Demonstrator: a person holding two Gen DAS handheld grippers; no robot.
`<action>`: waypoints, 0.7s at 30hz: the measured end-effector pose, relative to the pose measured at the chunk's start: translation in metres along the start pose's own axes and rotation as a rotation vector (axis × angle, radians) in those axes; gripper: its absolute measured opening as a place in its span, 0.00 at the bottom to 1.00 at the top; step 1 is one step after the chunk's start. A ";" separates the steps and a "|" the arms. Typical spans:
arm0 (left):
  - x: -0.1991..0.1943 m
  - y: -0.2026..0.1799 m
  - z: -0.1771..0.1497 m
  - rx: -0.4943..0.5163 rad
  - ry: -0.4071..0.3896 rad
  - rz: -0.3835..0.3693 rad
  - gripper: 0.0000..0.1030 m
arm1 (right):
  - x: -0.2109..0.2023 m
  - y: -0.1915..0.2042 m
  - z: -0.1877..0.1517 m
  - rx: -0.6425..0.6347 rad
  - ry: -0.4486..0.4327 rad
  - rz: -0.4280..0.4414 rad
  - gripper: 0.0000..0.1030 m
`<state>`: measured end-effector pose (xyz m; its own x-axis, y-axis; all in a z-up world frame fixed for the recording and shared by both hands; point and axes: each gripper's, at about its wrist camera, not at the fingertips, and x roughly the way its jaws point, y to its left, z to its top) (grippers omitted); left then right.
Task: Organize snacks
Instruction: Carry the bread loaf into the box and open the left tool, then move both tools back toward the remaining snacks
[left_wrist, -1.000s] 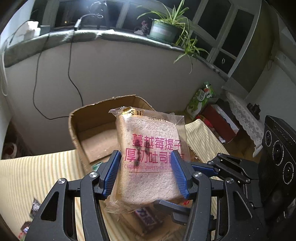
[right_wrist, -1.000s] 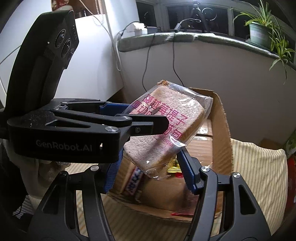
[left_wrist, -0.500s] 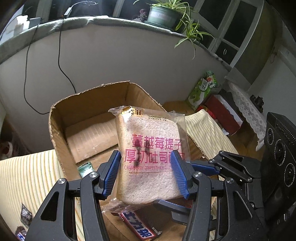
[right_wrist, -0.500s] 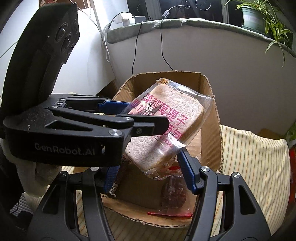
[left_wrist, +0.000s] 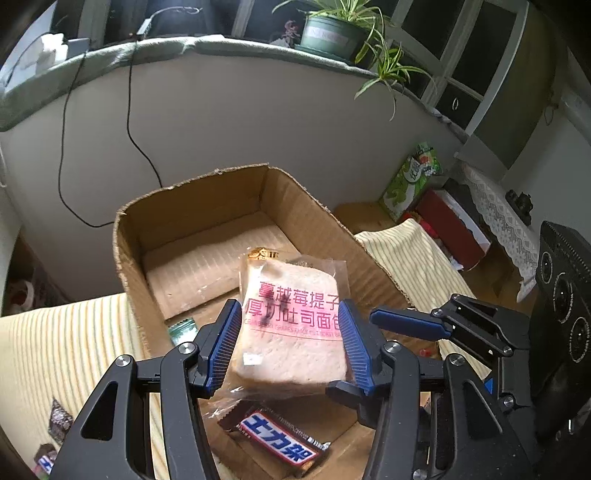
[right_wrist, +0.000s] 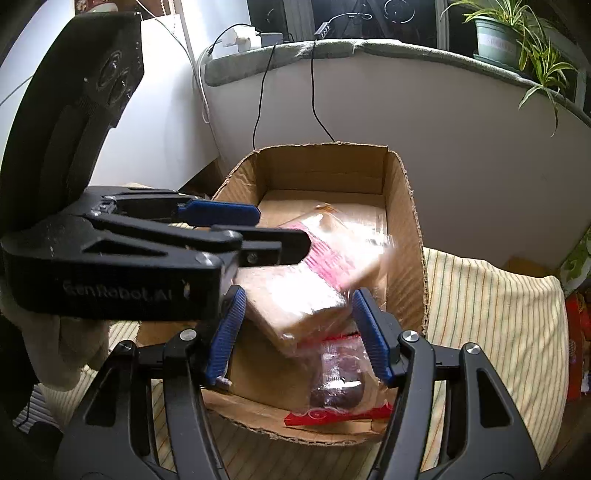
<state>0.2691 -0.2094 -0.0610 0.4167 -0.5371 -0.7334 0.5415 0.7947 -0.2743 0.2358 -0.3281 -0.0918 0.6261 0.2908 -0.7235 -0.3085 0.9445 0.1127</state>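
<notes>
A clear-wrapped toast slice with pink lettering (left_wrist: 291, 325) is falling into the open cardboard box (left_wrist: 192, 206), tilted and blurred in the right wrist view (right_wrist: 317, 280). My left gripper (left_wrist: 288, 347) is open above the box, its pads apart from the toast; it also shows in the right wrist view (right_wrist: 251, 236). My right gripper (right_wrist: 299, 332) is open and empty over the box's near edge. A chocolate bar (left_wrist: 277, 439) and a small green packet (left_wrist: 181, 328) lie in the box, and a red-wrapped dark cake (right_wrist: 340, 391).
The box sits on a yellow striped cloth (right_wrist: 491, 332). Small wrapped snacks (left_wrist: 55, 424) lie on the cloth at the left. A grey wall with a hanging cable (left_wrist: 129, 122) stands behind, and a potted plant (left_wrist: 332, 33) on the ledge.
My left gripper has opened and let go of the toast, which drops and tilts into the box. Both grippers have moved lower and closer over the box.
</notes>
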 end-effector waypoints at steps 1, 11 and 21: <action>-0.003 0.000 -0.001 0.000 -0.005 0.002 0.51 | -0.001 0.001 0.001 -0.002 -0.001 -0.002 0.61; -0.046 0.000 -0.011 0.023 -0.083 0.046 0.51 | -0.026 0.020 -0.005 -0.029 -0.037 -0.010 0.62; -0.118 0.025 -0.045 0.009 -0.197 0.128 0.53 | -0.050 0.058 -0.019 -0.053 -0.100 0.022 0.64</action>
<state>0.2002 -0.1137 -0.0093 0.6163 -0.4773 -0.6264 0.4810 0.8579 -0.1804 0.1731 -0.2909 -0.0622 0.6862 0.3273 -0.6496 -0.3583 0.9293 0.0897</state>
